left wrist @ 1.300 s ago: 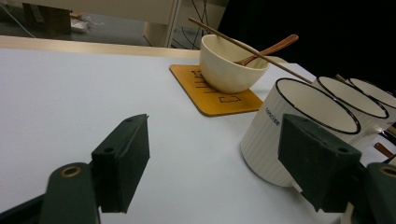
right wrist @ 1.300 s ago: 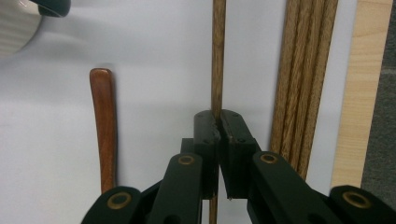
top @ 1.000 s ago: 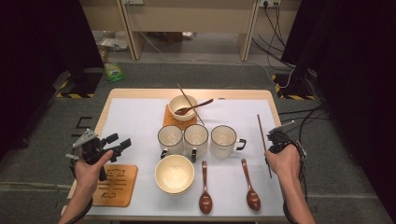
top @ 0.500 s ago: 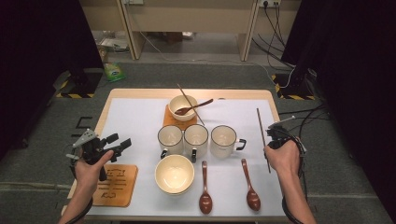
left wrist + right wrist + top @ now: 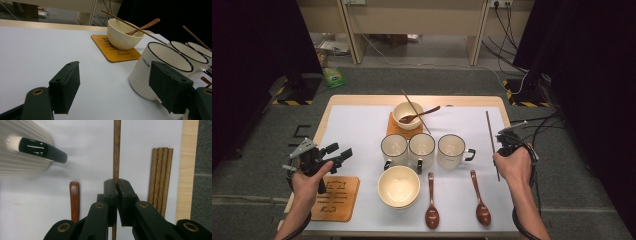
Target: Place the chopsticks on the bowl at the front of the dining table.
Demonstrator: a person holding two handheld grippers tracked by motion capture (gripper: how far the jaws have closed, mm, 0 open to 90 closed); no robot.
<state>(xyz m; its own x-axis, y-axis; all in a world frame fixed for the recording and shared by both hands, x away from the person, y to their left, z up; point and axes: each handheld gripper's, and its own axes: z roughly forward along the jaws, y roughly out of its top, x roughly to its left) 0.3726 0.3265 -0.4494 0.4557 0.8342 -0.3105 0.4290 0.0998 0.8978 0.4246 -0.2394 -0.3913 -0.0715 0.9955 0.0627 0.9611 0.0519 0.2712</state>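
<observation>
White paper covers the surface (image 5: 357,130), which has a light wood edge and stands on a grey floor with dark curtains at both sides.

The right gripper (image 5: 116,185) is at the right side of the surface. Its jaws are clenched on a thin wooden stick (image 5: 116,147). In the high view the stick (image 5: 491,140) lies along the right edge of the paper, and the right gripper (image 5: 507,145) holds it near the middle. Just beside the stick, toward the wood edge, lies a small bundle of sticks (image 5: 160,177). On the other side lies the handle of a brown spoon (image 5: 74,200), and past that is a white mug with a black handle (image 5: 42,150).

The left gripper (image 5: 337,152) is at the left side of the surface, above a wooden mat (image 5: 337,197). Its jaws are wide apart and hold nothing. In the left gripper view the nearest mug (image 5: 155,67) is close to one jaw, but not touching it.

Three mugs (image 5: 422,149) stand in a row in the middle. Behind them a small bowl (image 5: 407,115) sits on another wooden mat (image 5: 399,130), with a spoon and a stick resting in it. In front of the mugs is a bigger bowl (image 5: 398,186), and two brown spoons (image 5: 432,210) lie next to it.
</observation>
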